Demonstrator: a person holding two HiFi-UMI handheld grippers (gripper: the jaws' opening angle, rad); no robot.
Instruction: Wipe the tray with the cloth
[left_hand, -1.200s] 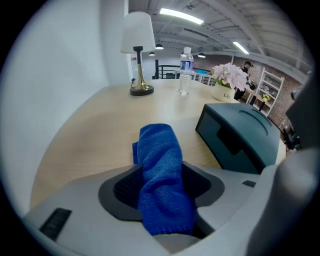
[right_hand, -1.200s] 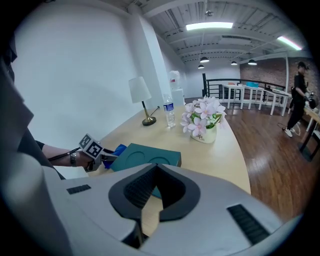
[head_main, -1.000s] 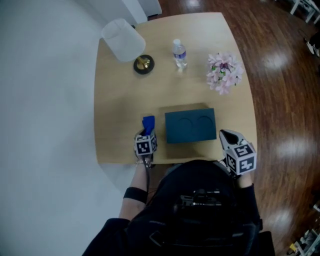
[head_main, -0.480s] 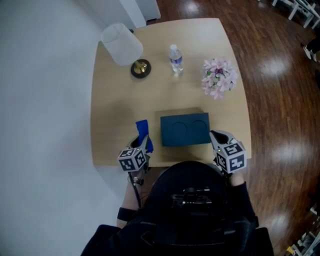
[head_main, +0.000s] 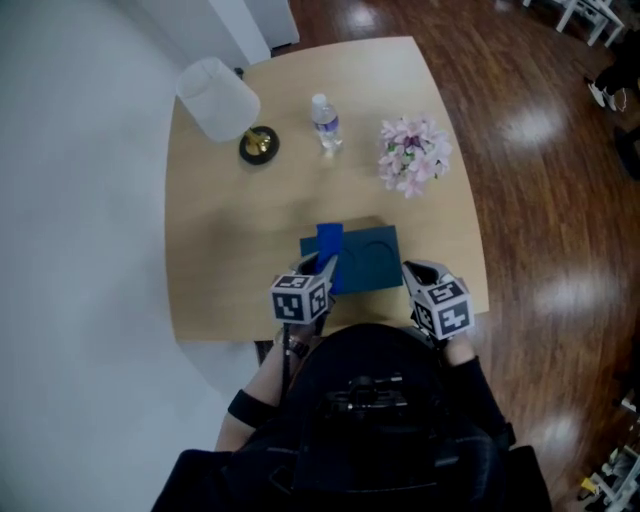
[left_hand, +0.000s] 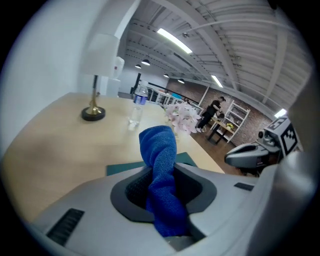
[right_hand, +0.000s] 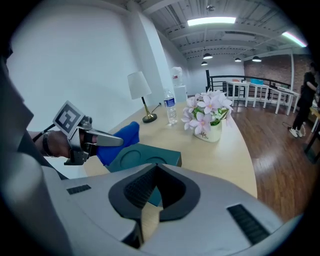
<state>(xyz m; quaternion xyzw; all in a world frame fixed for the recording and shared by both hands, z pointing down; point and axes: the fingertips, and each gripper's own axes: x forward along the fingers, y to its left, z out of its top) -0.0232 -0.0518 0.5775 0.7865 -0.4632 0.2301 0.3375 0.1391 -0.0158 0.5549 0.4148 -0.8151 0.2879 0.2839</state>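
Left gripper view: left gripper (left_hand: 163, 169) jaws have just been closing and are clamped on the blue cloth (left_hand: 158, 145), which stands up out of the jaws as a twisted bundle, with its tail hanging back between the pads. Head view: the cloth sits over the left end of the dark teal tray (head_main: 372, 258); contact with the tray surface cannot be confirmed. The tray shows 2 round recesses and lies at the near middle of the wooden table (head_main: 230, 240). Right gripper view: right gripper (right_hand: 156, 167) jaws are together with nothing between them, pointing at the tray from its near right corner, just beside it. Far side of the table, left to right: 1 white-shaded lamp (head_main: 217, 98), 1 water bottle (head_main: 325, 122), 1 pot of pink flowers (head_main: 412, 155), all well apart from the tray.
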